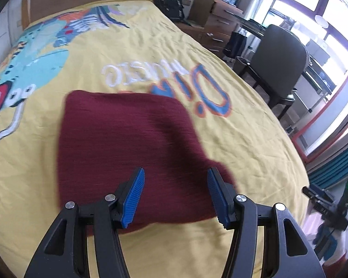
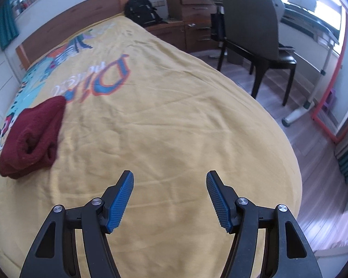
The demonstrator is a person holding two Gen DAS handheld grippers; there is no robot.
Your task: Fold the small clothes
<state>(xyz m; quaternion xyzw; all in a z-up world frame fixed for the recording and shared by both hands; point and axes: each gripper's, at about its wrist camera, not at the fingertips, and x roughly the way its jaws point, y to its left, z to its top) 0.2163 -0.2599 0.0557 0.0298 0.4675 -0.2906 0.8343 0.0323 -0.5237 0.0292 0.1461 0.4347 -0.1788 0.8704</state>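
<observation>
Folded maroon knit garment point(image 1: 125, 148): laid flat as a compact rectangle on the yellow printed bedspread point(image 1: 150, 46), beside the blue and orange lettering point(image 1: 211, 92); its layered open edge is seen from the right wrist view point(image 2: 32, 139).

Left gripper point(image 1: 175, 193): held above the garment's near edge, jaws parted, nothing gripped between the blue pads point(image 1: 133, 199).

Right gripper point(image 2: 169, 200): held over bare bedspread, well apart from the garment, jaws spread, nothing grasped.

Surroundings: wooden headboard point(image 2: 81, 16), black backpack point(image 2: 141, 11), drawer unit point(image 2: 194, 7), grey chair point(image 2: 250, 23).
</observation>
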